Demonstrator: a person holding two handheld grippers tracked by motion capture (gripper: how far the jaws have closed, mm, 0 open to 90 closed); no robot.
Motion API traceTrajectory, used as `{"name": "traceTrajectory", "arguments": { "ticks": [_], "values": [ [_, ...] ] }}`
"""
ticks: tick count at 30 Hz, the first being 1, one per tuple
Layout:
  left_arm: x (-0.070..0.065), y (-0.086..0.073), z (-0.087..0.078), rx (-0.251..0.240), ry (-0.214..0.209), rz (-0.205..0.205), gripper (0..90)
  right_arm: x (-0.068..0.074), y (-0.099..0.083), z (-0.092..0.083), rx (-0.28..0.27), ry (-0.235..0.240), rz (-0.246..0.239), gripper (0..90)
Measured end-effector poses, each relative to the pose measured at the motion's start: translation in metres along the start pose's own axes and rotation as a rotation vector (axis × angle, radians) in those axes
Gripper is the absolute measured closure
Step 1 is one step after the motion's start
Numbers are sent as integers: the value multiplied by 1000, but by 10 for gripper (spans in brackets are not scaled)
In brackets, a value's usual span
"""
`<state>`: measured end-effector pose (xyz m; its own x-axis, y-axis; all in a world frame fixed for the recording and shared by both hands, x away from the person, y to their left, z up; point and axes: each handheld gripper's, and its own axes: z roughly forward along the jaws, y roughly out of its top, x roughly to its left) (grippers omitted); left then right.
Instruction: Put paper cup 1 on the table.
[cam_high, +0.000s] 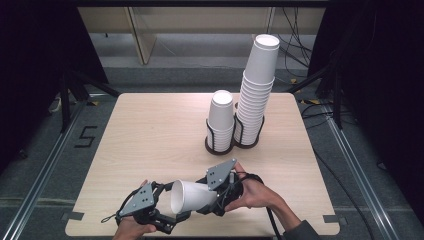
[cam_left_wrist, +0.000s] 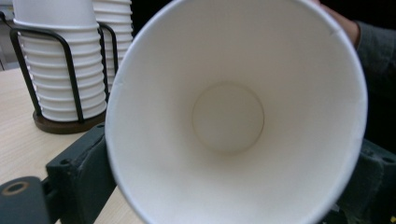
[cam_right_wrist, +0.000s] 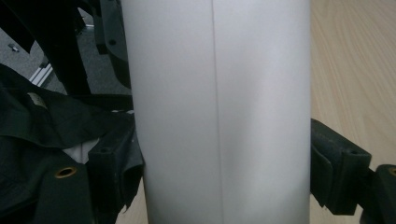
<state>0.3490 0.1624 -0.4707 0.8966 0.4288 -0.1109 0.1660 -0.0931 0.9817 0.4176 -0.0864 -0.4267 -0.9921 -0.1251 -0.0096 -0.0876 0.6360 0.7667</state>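
Pale wood makes up the tabletop (cam_high: 150, 140), which is set on a grey floor with dark walls around it; at its far side a tall stack of cups (cam_high: 256, 95) and a short stack of cups (cam_high: 221, 120) are kept in a black wire holder (cam_high: 222, 145); near the front edge a white paper cup (cam_high: 192, 196) is held on its side above the wood; its body is squeezed by the right gripper (cam_high: 218, 200); its wide mouth is faced by the left gripper (cam_high: 170, 215), whose jaws are seen on both sides of the rim; whether they press on it cannot be told.
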Motion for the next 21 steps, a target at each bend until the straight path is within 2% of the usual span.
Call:
{"name": "traceTrajectory", "arguments": {
  "ticks": [2, 3, 6, 7, 10, 11, 12, 15, 17, 21],
  "values": [
    [0, 0, 1, -32, -10, -4, 69, 0, -1, 3, 2, 7, 8, 232],
    [-1, 1, -1, -21, 2, -1, 69, 0, -1, 4, -1, 12, 11, 232],
    [1, 1, -2, -37, -21, 7, 99, 1, -1, 6, -1, 17, 18, 236],
    [1, 2, -3, -14, -9, 11, 108, 1, -1, 6, -4, 13, 21, 237],
    [1, 2, -3, -12, -12, 26, 128, 1, 0, 7, 9, -1, 35, 231],
    [0, 3, -3, 5, -3, 31, 131, 2, 0, 7, 20, -8, 40, 226],
    [0, 2, -2, -9, -11, 34, 134, 3, 0, 8, 35, -15, 41, 217],
    [1, 3, -3, -1, 3, 34, 138, 4, 1, 9, 71, -68, 52, 165],
    [2, 4, -6, 3, 15, 31, 139, 5, 0, 8, 102, -84, 50, 182],
    [2, 5, -7, -1, 28, 27, 143, 6, -3, 8, 98, -74, 64, 200]
  ]
}}
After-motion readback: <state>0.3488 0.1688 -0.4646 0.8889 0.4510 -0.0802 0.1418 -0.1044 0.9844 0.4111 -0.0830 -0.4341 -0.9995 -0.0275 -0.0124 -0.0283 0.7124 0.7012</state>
